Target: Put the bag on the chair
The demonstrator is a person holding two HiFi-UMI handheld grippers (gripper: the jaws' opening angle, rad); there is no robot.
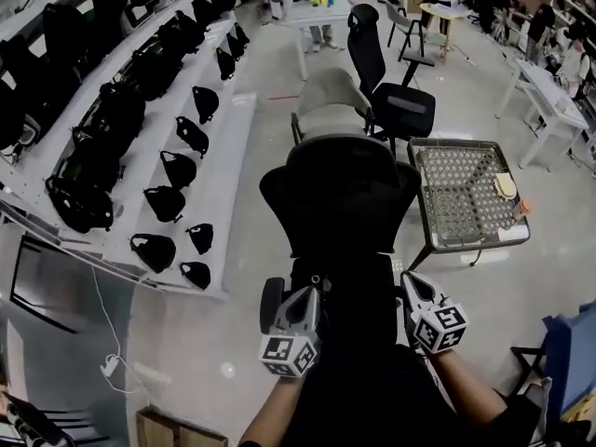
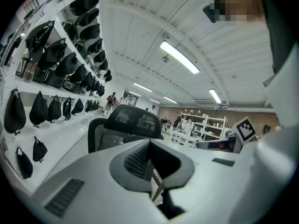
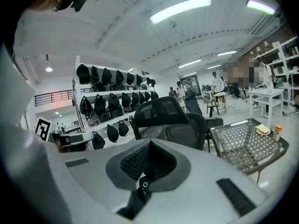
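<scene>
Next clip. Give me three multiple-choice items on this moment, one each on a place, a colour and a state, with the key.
1. In the head view, the mesh table stands where from the nearest black chair? A. left B. right C. under it
2. The bags on the white shelves are: A. black B. red C. white
3. The right gripper is: A. open and empty B. shut on a black strap C. shut on a cup
Key: B, the table sits at the chair's right; A, every shelved bag is black; B, its jaws meet on the strap in the right gripper view.
</scene>
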